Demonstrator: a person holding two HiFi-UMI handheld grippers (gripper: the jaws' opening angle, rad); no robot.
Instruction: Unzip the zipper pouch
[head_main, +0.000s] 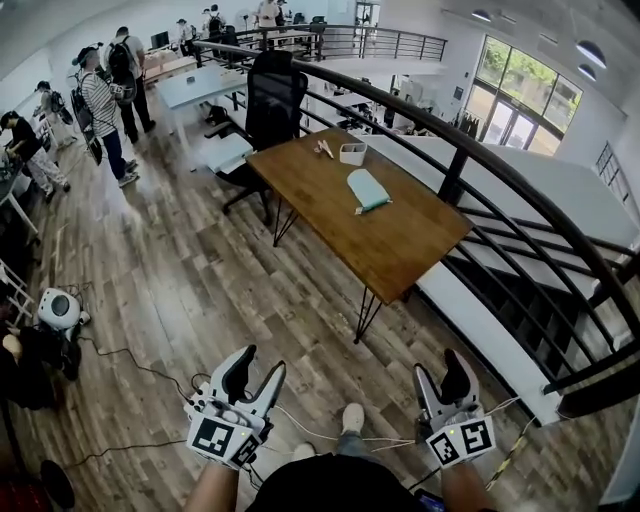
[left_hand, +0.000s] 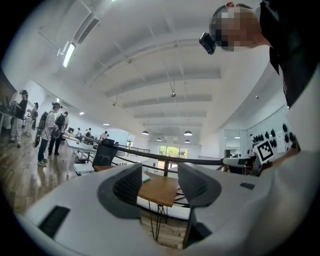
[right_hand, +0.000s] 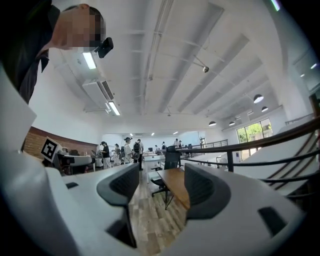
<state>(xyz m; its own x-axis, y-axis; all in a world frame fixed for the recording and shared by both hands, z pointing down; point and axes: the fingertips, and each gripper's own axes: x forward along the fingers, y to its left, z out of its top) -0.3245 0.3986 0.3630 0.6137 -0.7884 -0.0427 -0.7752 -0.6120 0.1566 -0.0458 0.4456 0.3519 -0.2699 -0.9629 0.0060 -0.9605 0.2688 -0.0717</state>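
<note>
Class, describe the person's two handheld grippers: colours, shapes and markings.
The left gripper and right gripper look alike: pale grey bodies, two curved jaws faced with black ribbed pads, and a white cube bearing black square markers at the back. The person's forearms are unsleeved.

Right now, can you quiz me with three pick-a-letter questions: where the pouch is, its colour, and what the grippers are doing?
1. Where does the pouch lie? A on the floor; B on the wooden table; C on a shelf.
2. What colour is it? A light teal; B red; C black.
3. How are the left gripper and right gripper? A both open, empty; B both shut on the pouch; C one holds a cup.
Answers: B, it rests on the tabletop; A, it looks pale teal; A, their jaws stand apart with nothing held.
</note>
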